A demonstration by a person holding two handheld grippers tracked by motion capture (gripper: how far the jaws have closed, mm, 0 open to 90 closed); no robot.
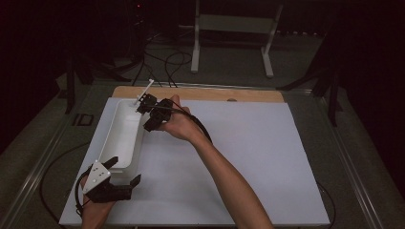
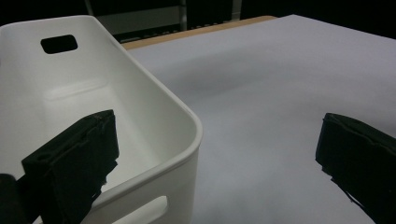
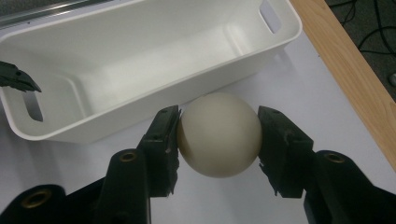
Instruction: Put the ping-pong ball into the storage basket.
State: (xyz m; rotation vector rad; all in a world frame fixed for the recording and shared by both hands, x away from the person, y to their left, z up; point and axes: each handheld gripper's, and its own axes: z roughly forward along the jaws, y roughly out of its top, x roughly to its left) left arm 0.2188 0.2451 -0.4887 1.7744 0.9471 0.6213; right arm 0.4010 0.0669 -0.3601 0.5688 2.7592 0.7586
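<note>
Right gripper view is showing the right gripper (image 3: 218, 135) clamping a ball (image 3: 218, 134) beside the bin (image 3: 140, 56); left gripper (image 2: 217, 154) is gaping.

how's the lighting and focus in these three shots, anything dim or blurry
High view: dim, dark surroundings, only the white mat lit. Left gripper view: jaws close up and soft, bin evenly lit, a faint shadow band across the mat. Right gripper view: brightest and sharp, the ball shaded underneath.
</note>
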